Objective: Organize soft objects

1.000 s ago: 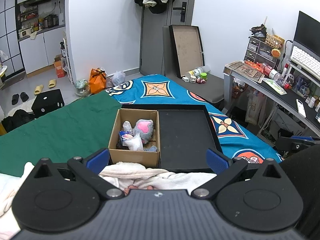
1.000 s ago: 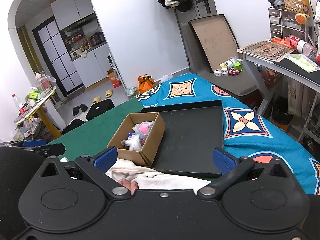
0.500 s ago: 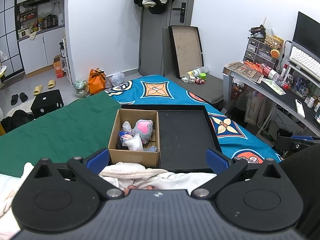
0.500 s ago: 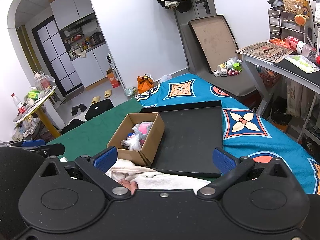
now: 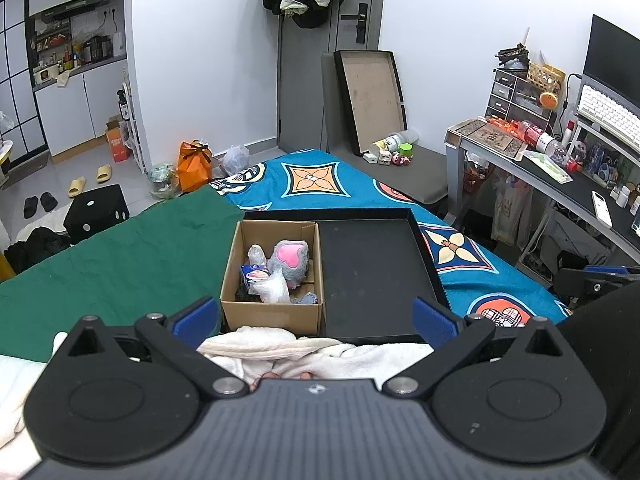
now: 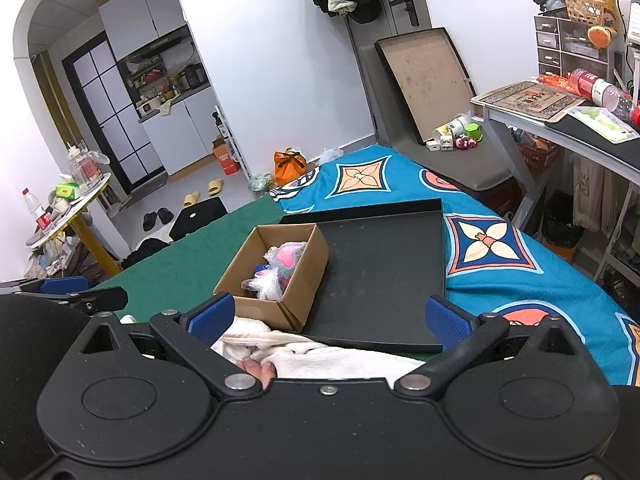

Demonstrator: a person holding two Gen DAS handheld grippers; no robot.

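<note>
Left wrist view: we hold the left tongs (image 5: 316,316) spread wide, gripping nothing, above the white towel (image 5: 280,346) at the near edge of the bed (image 5: 120,272). Ahead, the box (image 5: 272,312) sits in the left part of the black tray (image 5: 380,264) and holds the plush (image 5: 290,260) among small wrapped items. The right tongs (image 6: 326,318) are equally wide and empty. We judge this fits either toys gathered in or waiting to be laid out, so the step stays unsettled. Any grasp would demand closing gently on yielding fabric.
</note>
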